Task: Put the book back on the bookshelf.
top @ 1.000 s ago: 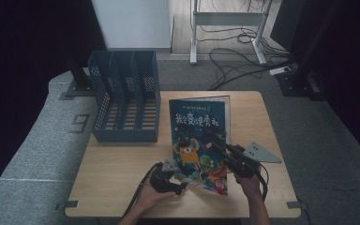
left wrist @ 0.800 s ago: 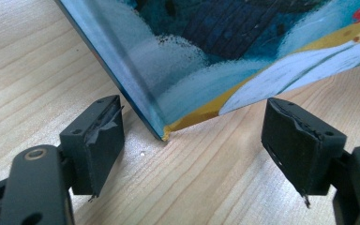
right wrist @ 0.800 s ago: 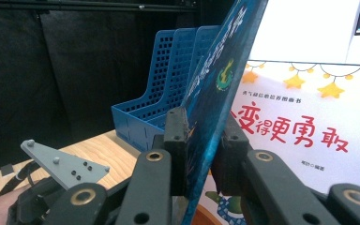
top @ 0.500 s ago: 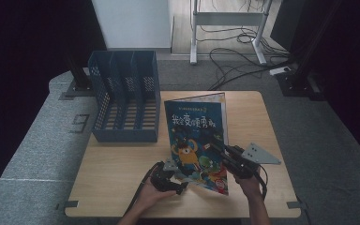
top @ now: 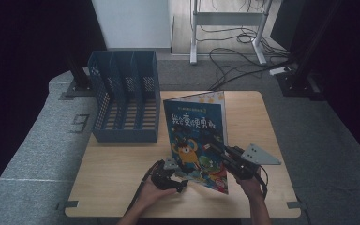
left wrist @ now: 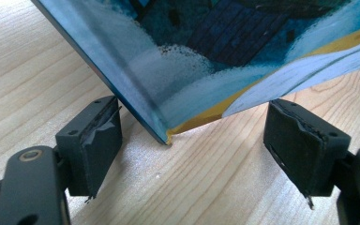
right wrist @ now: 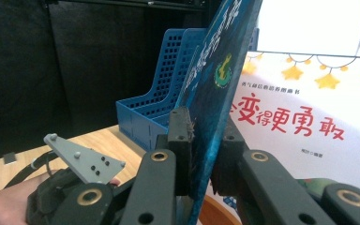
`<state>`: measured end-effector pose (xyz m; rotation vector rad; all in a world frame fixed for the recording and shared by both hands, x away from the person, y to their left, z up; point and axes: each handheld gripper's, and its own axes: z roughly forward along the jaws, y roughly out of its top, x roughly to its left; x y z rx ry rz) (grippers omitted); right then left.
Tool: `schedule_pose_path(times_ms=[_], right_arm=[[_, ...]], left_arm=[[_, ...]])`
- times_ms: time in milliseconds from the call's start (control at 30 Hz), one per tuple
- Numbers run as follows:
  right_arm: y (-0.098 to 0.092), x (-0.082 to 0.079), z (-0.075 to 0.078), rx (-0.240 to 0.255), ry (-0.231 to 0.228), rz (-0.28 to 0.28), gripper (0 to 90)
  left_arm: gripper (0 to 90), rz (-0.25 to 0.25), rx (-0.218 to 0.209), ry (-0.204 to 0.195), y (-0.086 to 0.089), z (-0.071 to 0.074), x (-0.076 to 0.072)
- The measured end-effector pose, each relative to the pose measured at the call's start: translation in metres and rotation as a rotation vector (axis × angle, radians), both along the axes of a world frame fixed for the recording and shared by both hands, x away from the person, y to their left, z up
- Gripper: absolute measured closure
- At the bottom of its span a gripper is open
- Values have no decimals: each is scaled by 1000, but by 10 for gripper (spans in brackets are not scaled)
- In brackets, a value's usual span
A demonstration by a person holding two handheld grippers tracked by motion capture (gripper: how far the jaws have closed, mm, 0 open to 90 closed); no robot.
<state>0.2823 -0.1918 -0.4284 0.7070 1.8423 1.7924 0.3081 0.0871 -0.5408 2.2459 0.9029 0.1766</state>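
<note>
Glossy and stiff but thin, the picture book (top: 197, 136) stands tilted on the wooden table (top: 117, 173), at 4 o'clock from the blue file rack (top: 124, 103). It looks light and slippery, best pinched at an edge. The right hand-held gripper (top: 220, 149) is clamped on its right edge; the left hand-held gripper (left wrist: 192, 140) brackets the bottom corner, jaws apart. Compared with a second ago, the book stands more upright.

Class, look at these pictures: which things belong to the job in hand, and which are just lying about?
In the job:
blue picture book, tilted up, one corner on the table
right gripper, shut on the book
left gripper, open at the book's lower corner
blue file rack, probably its destination

Lying about:
cables on the floor
metal stand
</note>
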Motion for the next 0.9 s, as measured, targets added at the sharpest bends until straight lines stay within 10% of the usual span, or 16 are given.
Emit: schedule_pose_path(times_ms=[733, 900], right_arm=[[3, 0, -1, -33, 0, 34, 804], [-2, 3, -5, -18, 18, 44, 808]], left_arm=[[201, 46, 25, -26, 3, -1, 3], [220, 54, -22, 3, 10, 0, 3]])
